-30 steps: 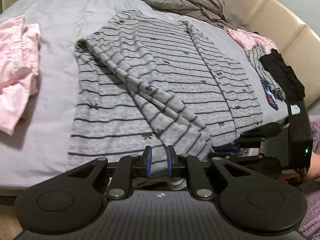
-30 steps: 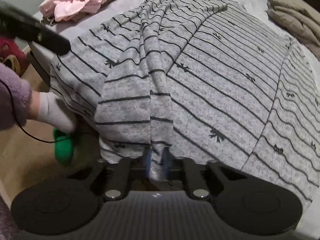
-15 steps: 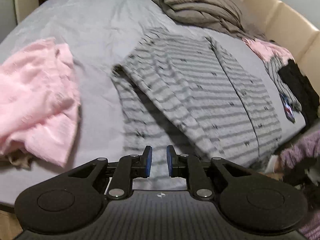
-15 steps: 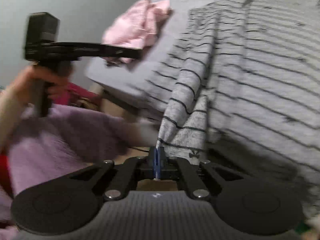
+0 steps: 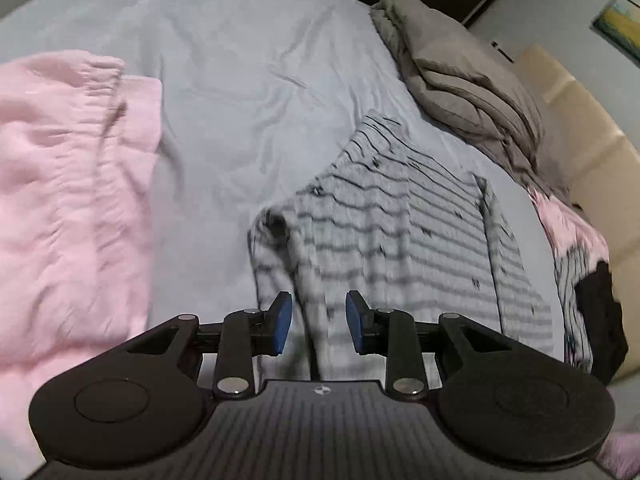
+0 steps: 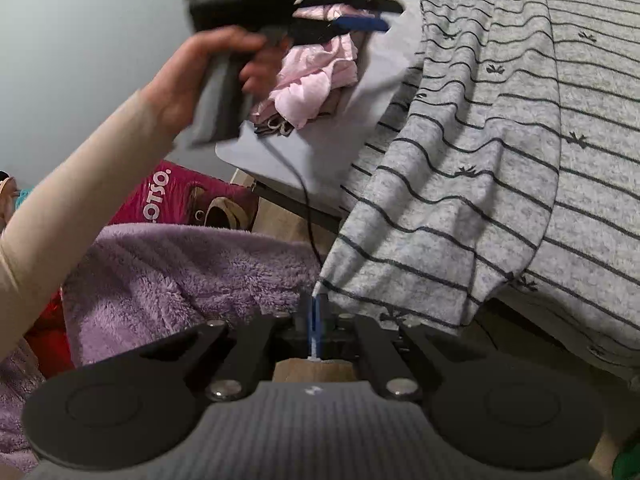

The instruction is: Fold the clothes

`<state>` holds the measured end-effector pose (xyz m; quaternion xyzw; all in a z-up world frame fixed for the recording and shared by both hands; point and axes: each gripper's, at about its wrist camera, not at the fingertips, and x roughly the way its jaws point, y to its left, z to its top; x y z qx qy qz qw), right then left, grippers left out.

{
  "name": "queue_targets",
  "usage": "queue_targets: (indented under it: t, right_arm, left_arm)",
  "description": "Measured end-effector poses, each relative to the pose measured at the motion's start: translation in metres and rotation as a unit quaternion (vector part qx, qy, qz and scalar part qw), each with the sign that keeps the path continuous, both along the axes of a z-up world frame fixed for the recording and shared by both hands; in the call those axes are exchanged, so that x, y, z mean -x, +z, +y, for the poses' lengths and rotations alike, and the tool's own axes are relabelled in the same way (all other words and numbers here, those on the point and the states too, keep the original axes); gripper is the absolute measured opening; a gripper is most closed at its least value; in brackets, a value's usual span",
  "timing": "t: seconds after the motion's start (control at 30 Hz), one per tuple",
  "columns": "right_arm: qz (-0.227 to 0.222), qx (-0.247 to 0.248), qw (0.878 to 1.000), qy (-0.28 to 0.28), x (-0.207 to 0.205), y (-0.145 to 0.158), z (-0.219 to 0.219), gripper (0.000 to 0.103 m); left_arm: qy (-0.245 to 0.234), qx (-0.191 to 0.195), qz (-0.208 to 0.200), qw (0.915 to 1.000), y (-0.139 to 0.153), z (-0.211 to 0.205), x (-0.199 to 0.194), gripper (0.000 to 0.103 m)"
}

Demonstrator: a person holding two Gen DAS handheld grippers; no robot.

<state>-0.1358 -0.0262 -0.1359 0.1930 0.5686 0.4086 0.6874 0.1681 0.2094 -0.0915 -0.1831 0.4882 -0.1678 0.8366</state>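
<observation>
1. Left wrist view: the left tongs [image 5: 318,322] hover over the bed, jaws parting right now, blue pads [image 5: 282,320] apart and pressing on nothing; the cloth seen between them lies below on the bed.
2. The grey knit top with thin dark stripes and little bow prints [image 5: 404,236] sprawls from centre toward 3 o'clock on the pale blue-grey bedsheet [image 5: 240,80]. A rumpled fold sits at its near-left corner, just beyond the pads.
3. At 9 o'clock lies a crinkled pink garment [image 5: 68,184]. A folded taupe blanket [image 5: 460,80] is piled at 1 o'clock.
4. Right wrist view: the right tongs [image 6: 316,328] are clamped tight on the hem corner of that striped top [image 6: 500,160], which drapes off the bed edge from 1 o'clock down to centre.
5. At 11 o'clock, a bare hand [image 6: 200,76] carries the other tongs above a pink bundle.
6. Handling, as I judge it: light, limp, stretchy knit. It sags from a single pinch and holds no shape, so take it at hem corners or shoulder seams, two points at once, and lay it down smoothly.
</observation>
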Motion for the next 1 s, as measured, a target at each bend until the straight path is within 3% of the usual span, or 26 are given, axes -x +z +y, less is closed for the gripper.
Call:
queue_targets:
  t: [0.27, 0.3, 0.33, 0.4, 0.7, 0.9, 1.0]
  right_arm:
    - [0.018, -0.009, 1.000, 0.013, 0.003, -0.006, 0.000, 0.002]
    - [0.020, -0.010, 1.000, 0.016, 0.004, -0.006, 0.000, 0.002]
    - [0.020, -0.012, 1.000, 0.019, 0.005, -0.005, 0.000, 0.002]
    - [0.019, -0.016, 0.999, 0.029, 0.006, -0.003, 0.002, 0.002]
    - [0.013, -0.046, 0.994, 0.093, -0.011, 0.003, 0.054, 0.002]
    - [0.040, -0.009, 0.993, 0.106, -0.017, -0.034, 0.097, 0.002]
    - [0.046, 0.000, 0.994, 0.096, -0.015, -0.048, 0.101, 0.002]
  left_arm:
    - [-0.001, 0.012, 0.030, 0.9995, -0.029, -0.012, -0.057, 0.025]
    - [-0.007, 0.008, 0.032, 0.9994, -0.031, -0.014, -0.060, 0.011]
    - [-0.014, 0.004, 0.032, 0.9994, -0.033, -0.015, -0.064, 0.005]
    - [-0.027, 0.002, 0.017, 0.9995, -0.028, -0.015, -0.065, 0.002]
    - [-0.058, -0.033, -0.004, 0.9977, -0.013, 0.008, -0.079, 0.002]
    - [-0.048, -0.048, 0.007, 0.9977, -0.027, 0.013, -0.080, 0.002]
    - [-0.050, -0.062, 0.000, 0.9968, -0.023, 0.018, -0.071, 0.009]
